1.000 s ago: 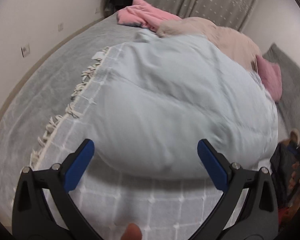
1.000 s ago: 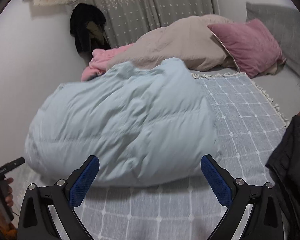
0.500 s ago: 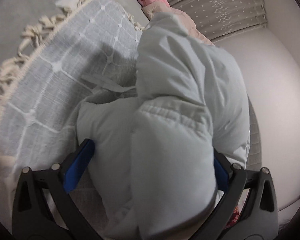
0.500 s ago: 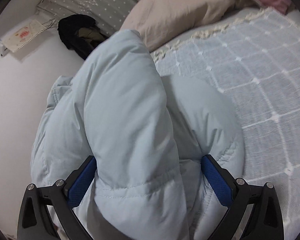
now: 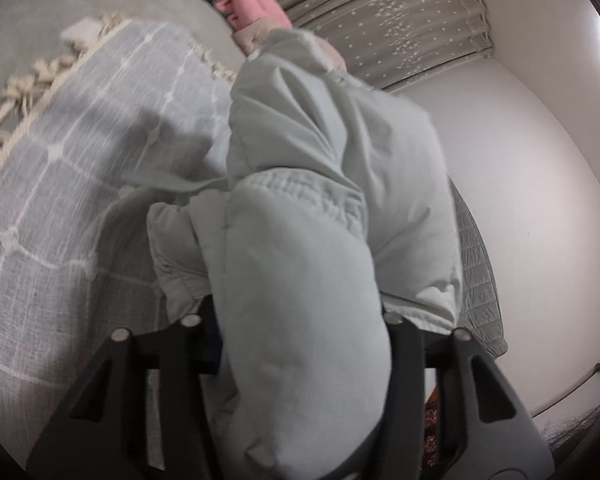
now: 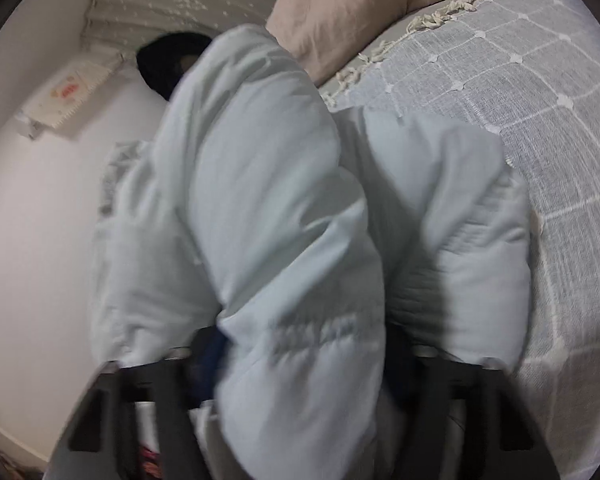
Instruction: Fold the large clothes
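Both tongs clamp a pale blue puffer jacket (image 5: 300,300).

Left gripper (image 5: 300,344) and right gripper (image 6: 304,360) grip padded folds above a checked blanket (image 6: 540,92).

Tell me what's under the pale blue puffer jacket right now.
The grey checked throw lies beneath the puffer jacket; the jacket itself hides whatever lies directly under its bulk.

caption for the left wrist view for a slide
Left gripper shut on a pale blue puffer jacket, bunched above a grey checked fringed blanket.
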`<action>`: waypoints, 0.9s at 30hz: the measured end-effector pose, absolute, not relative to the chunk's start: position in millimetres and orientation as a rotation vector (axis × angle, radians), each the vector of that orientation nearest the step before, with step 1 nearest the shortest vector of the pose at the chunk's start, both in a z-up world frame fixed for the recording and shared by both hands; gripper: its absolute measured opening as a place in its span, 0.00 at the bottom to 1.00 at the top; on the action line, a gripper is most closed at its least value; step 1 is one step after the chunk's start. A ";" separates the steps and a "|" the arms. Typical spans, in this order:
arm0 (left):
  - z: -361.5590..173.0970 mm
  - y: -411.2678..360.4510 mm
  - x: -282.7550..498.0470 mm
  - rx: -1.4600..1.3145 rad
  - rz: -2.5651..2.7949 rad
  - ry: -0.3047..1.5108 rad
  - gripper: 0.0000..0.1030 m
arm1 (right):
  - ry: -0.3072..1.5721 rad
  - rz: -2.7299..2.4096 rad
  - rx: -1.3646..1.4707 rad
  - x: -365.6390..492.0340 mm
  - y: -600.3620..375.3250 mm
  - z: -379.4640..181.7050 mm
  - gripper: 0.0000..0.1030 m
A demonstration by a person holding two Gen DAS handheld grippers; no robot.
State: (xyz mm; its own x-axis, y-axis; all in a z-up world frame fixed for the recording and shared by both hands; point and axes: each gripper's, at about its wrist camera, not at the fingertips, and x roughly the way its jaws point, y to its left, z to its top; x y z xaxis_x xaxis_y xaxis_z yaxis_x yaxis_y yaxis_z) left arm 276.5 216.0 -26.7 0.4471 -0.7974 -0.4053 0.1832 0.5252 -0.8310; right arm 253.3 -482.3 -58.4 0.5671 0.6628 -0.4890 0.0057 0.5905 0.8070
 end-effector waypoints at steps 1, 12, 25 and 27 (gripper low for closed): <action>-18.6 214.2 276.5 -0.778 -0.690 0.898 0.41 | 0.885 0.427 0.827 250.0 -482.6 -47.5 0.34; 57.8 226.2 247.7 -0.350 -0.414 0.847 0.79 | 0.898 0.228 0.595 218.7 -506.2 9.7 0.80; 108.0 111.3 232.3 0.006 -0.428 0.735 0.82 | 0.850 0.202 0.922 185.7 -569.3 -17.9 0.91; 105.2 120.8 241.4 -0.022 -0.399 0.754 0.82 | 0.867 0.251 0.912 185.1 -564.2 -10.4 0.91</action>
